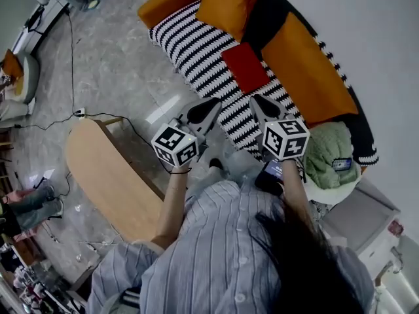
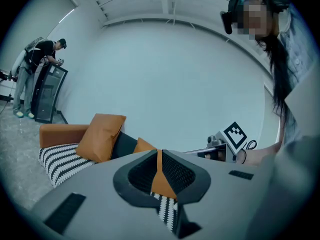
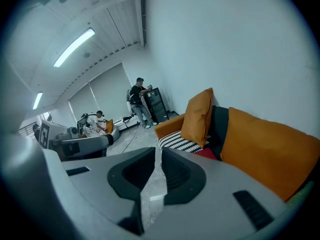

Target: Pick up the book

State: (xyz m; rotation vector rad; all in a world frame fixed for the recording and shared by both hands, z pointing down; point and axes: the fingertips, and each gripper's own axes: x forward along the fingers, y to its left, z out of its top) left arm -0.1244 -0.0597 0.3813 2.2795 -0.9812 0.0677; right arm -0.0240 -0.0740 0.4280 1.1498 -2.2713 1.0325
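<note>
The left gripper [image 1: 213, 104] and right gripper [image 1: 256, 101] were both closed and empty, side by side, with the red book [image 1: 245, 67] lying on the striped sofa [image 1: 190, 41] just beyond their tips, and an orange cushion [image 1: 229, 2] farther back.
</note>
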